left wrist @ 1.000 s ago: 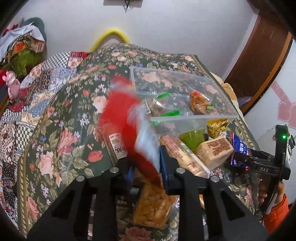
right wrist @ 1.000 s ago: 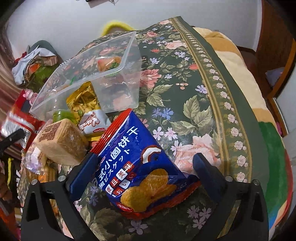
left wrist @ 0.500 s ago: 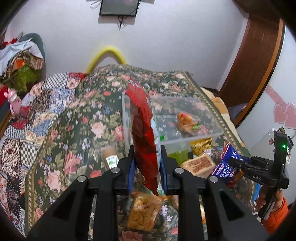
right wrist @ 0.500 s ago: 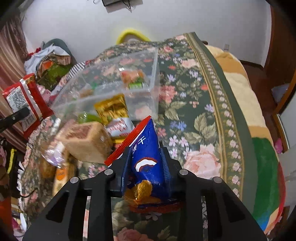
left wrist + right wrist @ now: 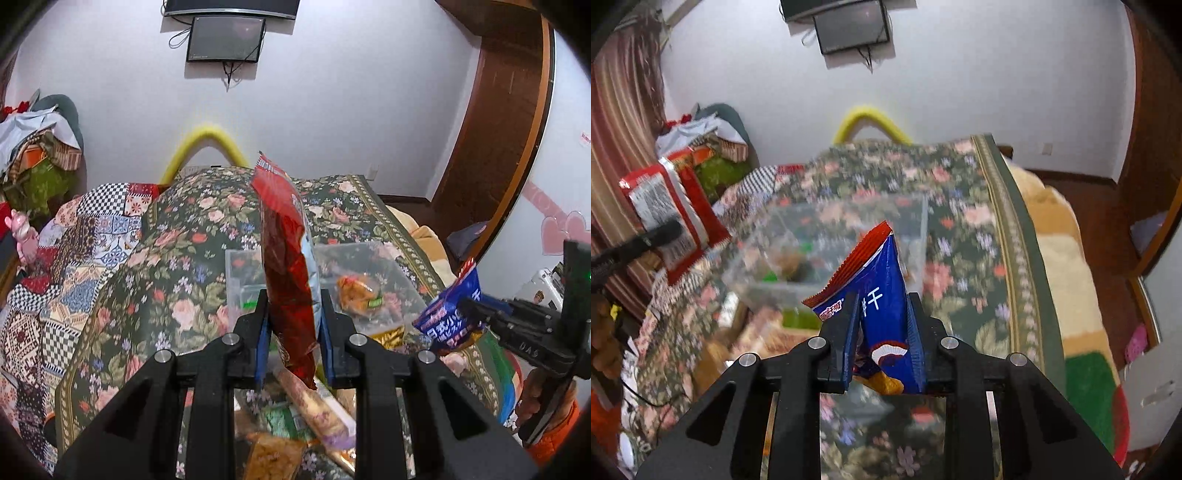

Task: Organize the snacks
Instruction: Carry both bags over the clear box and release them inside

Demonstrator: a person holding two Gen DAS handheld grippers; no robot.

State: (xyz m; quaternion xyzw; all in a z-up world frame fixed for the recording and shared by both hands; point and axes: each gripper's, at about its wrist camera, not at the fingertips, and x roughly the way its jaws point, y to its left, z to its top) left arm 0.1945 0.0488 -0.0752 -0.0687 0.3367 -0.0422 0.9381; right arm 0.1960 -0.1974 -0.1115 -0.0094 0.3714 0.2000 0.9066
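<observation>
My left gripper (image 5: 293,306) is shut on a red snack bag (image 5: 286,251) and holds it upright above the floral cloth, near the clear plastic bin (image 5: 402,273). The red bag also shows at the left of the right wrist view (image 5: 670,214). My right gripper (image 5: 882,306) is shut on a blue biscuit bag (image 5: 882,280), lifted in front of the clear bin (image 5: 923,221). The blue bag and right gripper show at the right of the left wrist view (image 5: 448,314). An orange packet (image 5: 356,293) lies in the bin.
Loose snacks lie on the floral cloth (image 5: 177,266) below my left gripper: a long wrapped biscuit roll (image 5: 314,410) and an orange bag (image 5: 273,458). A yellow packet (image 5: 388,338) sits before the bin. A patchwork quilt (image 5: 55,258) lies left; a wooden door (image 5: 495,140) stands right.
Both grippers have risen with their bags. The red bag and the blue bag now hang higher above the cloth, and the bin looks farther below.
</observation>
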